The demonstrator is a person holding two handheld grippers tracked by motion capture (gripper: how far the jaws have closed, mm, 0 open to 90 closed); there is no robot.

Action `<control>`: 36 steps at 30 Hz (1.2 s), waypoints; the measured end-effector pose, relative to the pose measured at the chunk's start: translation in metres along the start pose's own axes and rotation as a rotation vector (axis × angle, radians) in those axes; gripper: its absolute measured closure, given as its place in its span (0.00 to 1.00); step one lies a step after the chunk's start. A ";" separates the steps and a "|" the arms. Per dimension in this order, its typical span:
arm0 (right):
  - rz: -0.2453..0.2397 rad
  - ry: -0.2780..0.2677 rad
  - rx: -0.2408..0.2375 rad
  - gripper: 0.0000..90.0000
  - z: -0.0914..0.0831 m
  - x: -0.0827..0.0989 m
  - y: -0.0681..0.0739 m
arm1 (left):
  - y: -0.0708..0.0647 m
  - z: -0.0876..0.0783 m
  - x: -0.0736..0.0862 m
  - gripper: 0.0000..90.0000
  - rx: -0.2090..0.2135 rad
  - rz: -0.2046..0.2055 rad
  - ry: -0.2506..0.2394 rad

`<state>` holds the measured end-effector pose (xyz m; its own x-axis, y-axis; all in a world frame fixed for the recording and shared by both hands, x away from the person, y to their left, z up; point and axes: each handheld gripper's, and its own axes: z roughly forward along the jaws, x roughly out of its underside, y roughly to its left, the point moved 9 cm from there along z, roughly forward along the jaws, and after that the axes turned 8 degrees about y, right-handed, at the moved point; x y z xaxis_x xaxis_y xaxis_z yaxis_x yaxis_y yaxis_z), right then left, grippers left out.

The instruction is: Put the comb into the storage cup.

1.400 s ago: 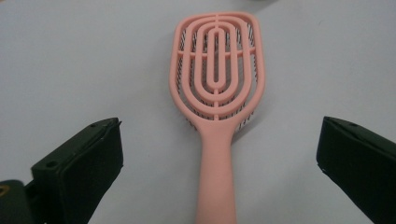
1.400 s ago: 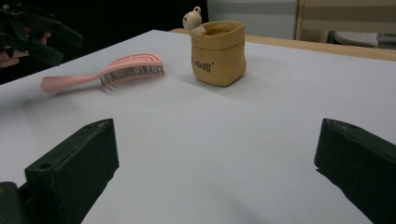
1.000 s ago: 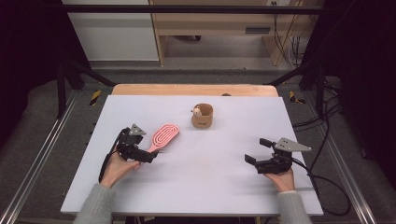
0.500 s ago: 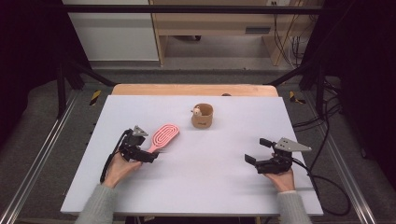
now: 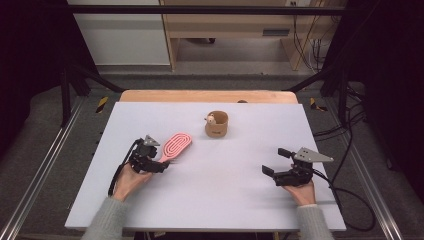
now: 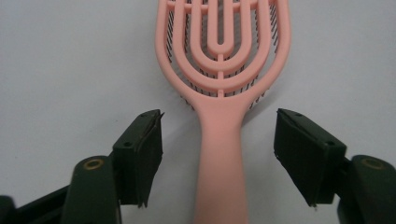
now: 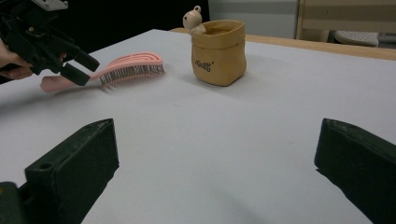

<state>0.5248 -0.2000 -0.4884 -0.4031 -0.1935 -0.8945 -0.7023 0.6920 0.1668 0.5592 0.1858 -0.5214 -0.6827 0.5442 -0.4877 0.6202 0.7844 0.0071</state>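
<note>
A pink hairbrush (image 5: 176,145) lies bristles down on the white table (image 5: 210,195), left of centre. My left gripper (image 5: 161,164) straddles its handle (image 6: 220,158); the jaws have just been closing, and gaps remain between both pads and the handle. The left gripper view has the brush head (image 6: 223,42) straight ahead, one pad (image 6: 148,154) on either side of the handle. At the right of the table my right gripper (image 5: 276,161) rests open with nothing between its jaws. From the right gripper view the hairbrush (image 7: 126,67) and my left gripper (image 7: 72,60) appear far off at the left.
A small tan pouch-like cup (image 5: 217,125) with a little round-headed figure peeking out stands at the table's middle back; it is also ahead in the right gripper view (image 7: 218,51). Cables trail from both grippers. Dark floor and frame rails surround the table.
My left gripper has edged forward along the brush handle and its jaws have narrowed around it. The right gripper, the brush and the cup have stayed put.
</note>
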 end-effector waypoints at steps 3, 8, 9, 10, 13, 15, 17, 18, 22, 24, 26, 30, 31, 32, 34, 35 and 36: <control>0.000 0.000 0.000 0.00 0.000 0.000 0.000 | 0.000 0.002 0.000 0.42 0.002 0.007 0.009; 0.000 0.000 0.000 0.00 0.000 0.000 0.000 | 0.000 0.004 0.002 0.48 -0.014 0.021 0.030; 0.001 0.000 0.000 0.00 0.000 0.000 0.000 | 0.000 0.005 0.001 0.50 -0.013 0.021 0.031; 0.000 -0.001 0.000 0.00 0.000 0.000 0.000 | 0.000 0.005 0.001 0.52 -0.011 0.022 0.032; 0.000 -0.001 0.000 0.00 0.000 0.000 0.000 | 0.000 0.007 0.002 0.56 -0.014 0.024 0.039; 0.000 -0.002 0.000 0.00 0.000 0.000 0.000 | 0.000 0.007 0.002 0.57 -0.008 0.024 0.040; 0.001 -0.002 0.000 0.00 -0.001 0.000 0.000 | 0.000 0.008 0.002 0.60 -0.003 0.023 0.041; 0.001 -0.002 0.000 0.00 0.000 0.000 0.000 | 0.000 0.008 0.001 0.61 -0.001 0.021 0.040; 0.000 0.000 0.001 0.00 0.000 0.000 0.000 | 0.000 0.008 0.001 0.63 -0.011 0.030 0.045; 0.000 -0.001 0.001 0.00 0.000 0.000 0.000 | -0.001 0.009 0.000 0.64 -0.013 0.036 0.047; 0.000 -0.001 0.001 0.00 0.000 0.000 0.000 | -0.001 0.009 -0.001 0.66 -0.010 0.037 0.049; 0.001 0.001 0.001 0.00 0.000 0.000 0.000 | -0.001 0.010 -0.002 0.69 -0.018 0.043 0.055; 0.000 0.001 0.001 0.00 0.000 0.000 0.000 | -0.001 0.010 -0.002 0.69 -0.019 0.045 0.057; 0.000 0.000 0.001 0.00 0.000 0.000 0.000 | -0.001 0.010 -0.001 0.69 -0.020 0.047 0.060; 0.001 -0.001 0.001 0.00 0.000 0.000 0.000 | -0.001 0.010 -0.001 0.71 -0.020 0.046 0.063; 0.000 -0.001 0.001 0.00 0.000 0.000 0.000 | -0.001 0.011 -0.001 0.71 -0.021 0.046 0.064; 0.000 0.000 0.001 0.00 0.000 0.000 0.000 | -0.001 0.011 -0.001 0.71 -0.022 0.046 0.066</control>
<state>0.5249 -0.2001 -0.4884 -0.4034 -0.1937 -0.8943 -0.7020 0.6924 0.1666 0.5635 0.1812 -0.5302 -0.6777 0.5979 -0.4281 0.6436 0.7638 0.0479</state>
